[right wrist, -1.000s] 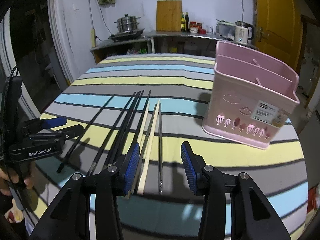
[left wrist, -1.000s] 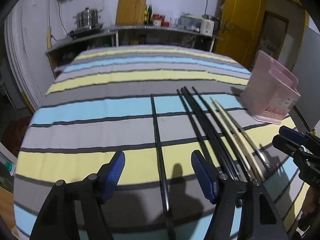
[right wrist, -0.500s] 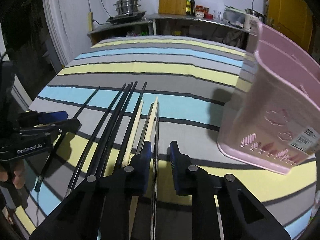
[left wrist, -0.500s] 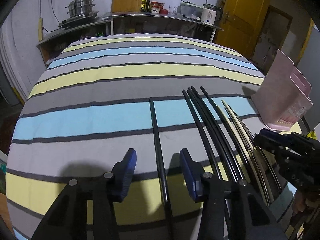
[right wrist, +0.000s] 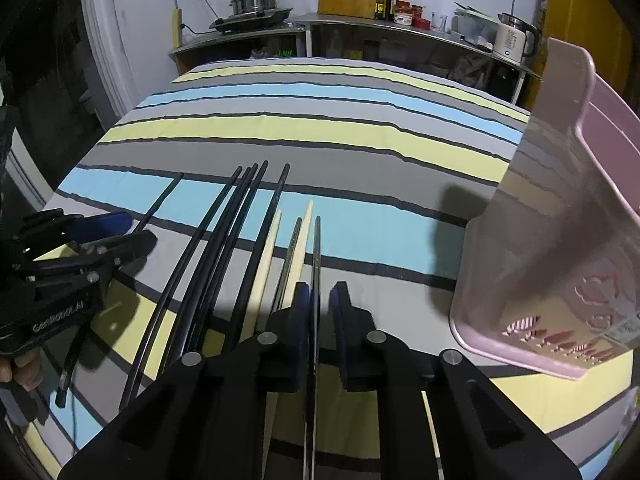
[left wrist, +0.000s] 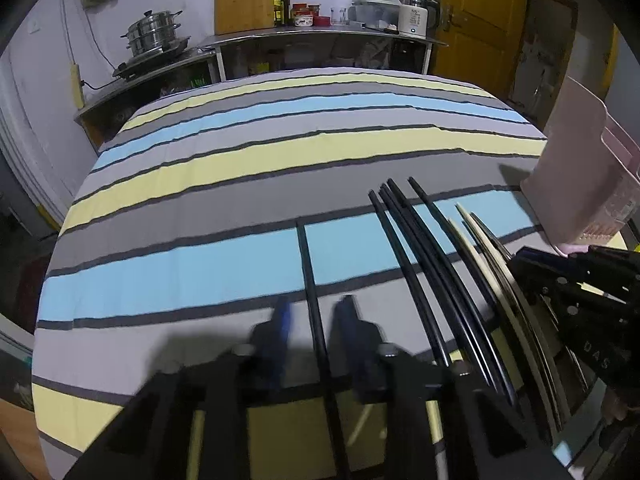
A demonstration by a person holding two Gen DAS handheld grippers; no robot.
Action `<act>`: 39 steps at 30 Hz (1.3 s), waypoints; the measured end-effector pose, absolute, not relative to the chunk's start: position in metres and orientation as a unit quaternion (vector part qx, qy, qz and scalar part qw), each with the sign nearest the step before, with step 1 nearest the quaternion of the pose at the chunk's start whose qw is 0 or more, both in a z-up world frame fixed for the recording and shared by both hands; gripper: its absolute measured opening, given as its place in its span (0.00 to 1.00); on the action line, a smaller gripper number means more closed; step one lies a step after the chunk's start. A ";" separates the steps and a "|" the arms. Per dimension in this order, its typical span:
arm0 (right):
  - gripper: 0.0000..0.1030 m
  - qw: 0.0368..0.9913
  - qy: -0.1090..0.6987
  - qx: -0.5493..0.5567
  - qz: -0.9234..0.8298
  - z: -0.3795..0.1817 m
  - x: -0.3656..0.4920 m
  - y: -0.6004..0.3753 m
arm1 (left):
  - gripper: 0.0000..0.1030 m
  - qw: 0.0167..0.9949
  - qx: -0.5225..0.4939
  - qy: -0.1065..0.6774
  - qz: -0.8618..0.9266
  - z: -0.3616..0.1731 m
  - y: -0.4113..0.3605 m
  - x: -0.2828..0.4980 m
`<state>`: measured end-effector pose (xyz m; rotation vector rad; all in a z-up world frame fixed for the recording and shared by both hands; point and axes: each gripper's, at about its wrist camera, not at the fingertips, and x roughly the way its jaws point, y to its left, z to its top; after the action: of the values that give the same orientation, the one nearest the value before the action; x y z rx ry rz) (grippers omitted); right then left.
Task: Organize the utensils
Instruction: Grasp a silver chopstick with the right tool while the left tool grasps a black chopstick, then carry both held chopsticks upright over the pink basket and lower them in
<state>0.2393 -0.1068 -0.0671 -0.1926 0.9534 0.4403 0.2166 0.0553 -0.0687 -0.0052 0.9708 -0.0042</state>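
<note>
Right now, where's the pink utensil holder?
The pink utensil holder stands on the striped tablecloth at the right edge of the right wrist view, right of the metal chopstick between the right gripper fingers.

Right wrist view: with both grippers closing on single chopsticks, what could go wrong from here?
1. The right gripper straddles the metal chopstick, but the pale wooden chopsticks lie right beside it; a finger may drag one along.
2. The pink utensil holder stands close on the right; a swing could knock it.
3. The left gripper holds the lone black chopstick near one end, so it may droop.
</note>
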 end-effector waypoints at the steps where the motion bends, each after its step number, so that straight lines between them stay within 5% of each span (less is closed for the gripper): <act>1: 0.06 0.860 0.455 -0.091 0.211 -0.067 0.240 -0.106 | 0.09 0.884 -0.006 0.468 0.001 -0.068 0.057 0.218; 39: 0.05 0.910 0.343 0.012 0.234 0.060 0.175 -0.162 | 0.05 0.932 -0.069 0.346 -0.085 0.094 0.054 0.126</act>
<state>0.1745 -0.1621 0.0599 0.0244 0.7076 0.4818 0.1257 0.0542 0.0941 -0.1404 0.7072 -0.1740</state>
